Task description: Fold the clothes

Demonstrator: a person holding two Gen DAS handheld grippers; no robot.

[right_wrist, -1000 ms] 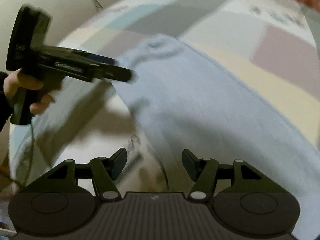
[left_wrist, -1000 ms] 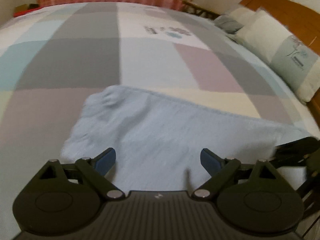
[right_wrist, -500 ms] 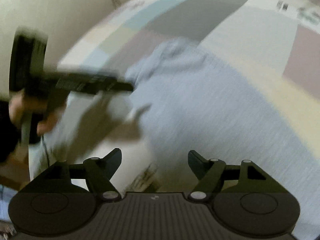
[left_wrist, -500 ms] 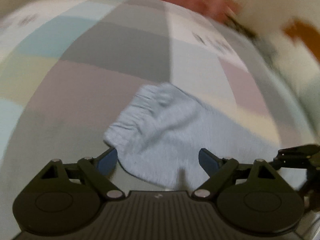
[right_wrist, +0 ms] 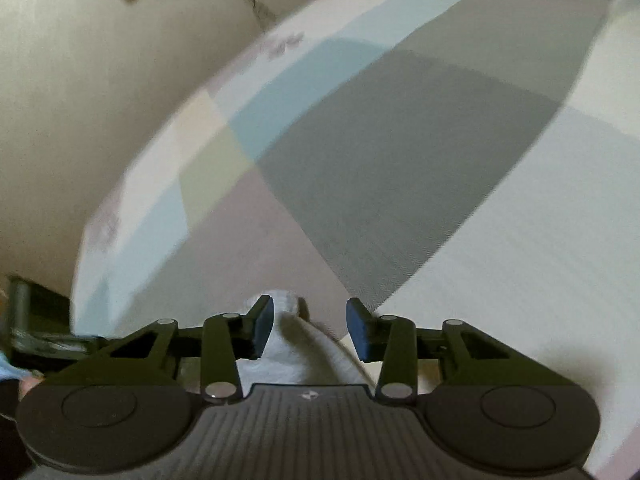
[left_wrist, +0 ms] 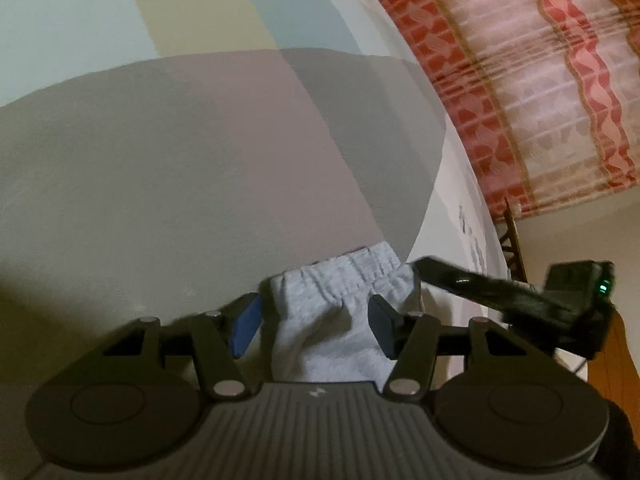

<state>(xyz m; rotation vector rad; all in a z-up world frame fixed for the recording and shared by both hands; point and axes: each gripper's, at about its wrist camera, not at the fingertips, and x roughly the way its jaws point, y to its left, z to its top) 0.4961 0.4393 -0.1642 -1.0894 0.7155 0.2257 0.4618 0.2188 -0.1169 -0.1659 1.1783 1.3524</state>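
A light blue-grey knit garment (left_wrist: 340, 276) lies on the patchwork bed cover (left_wrist: 180, 160). Its ribbed hem is bunched between the blue pads of my left gripper (left_wrist: 314, 320), which stands open around it, low over the bed. In the same view my right gripper (left_wrist: 418, 265) reaches in from the right, and its tip touches the hem's far corner. In the right wrist view a raised fold of the garment (right_wrist: 292, 308) sits between the fingers of the right gripper (right_wrist: 310, 322). That gripper is open, with bed cover showing beside the right pad. Most of the garment is hidden under the grippers.
The bed cover (right_wrist: 400, 180) spreads ahead in grey, mauve, blue and cream blocks. A red patterned curtain (left_wrist: 540, 80) hangs beyond the bed. A pale wall (right_wrist: 80, 80) runs along the bed's left edge. A hand (right_wrist: 28, 384) and the other gripper's body show at far left.
Both grippers have swung round and dropped down to the garment's hem. Their fingers stand closer together than before, now with cloth between them. The pillows and headboard have left the view.
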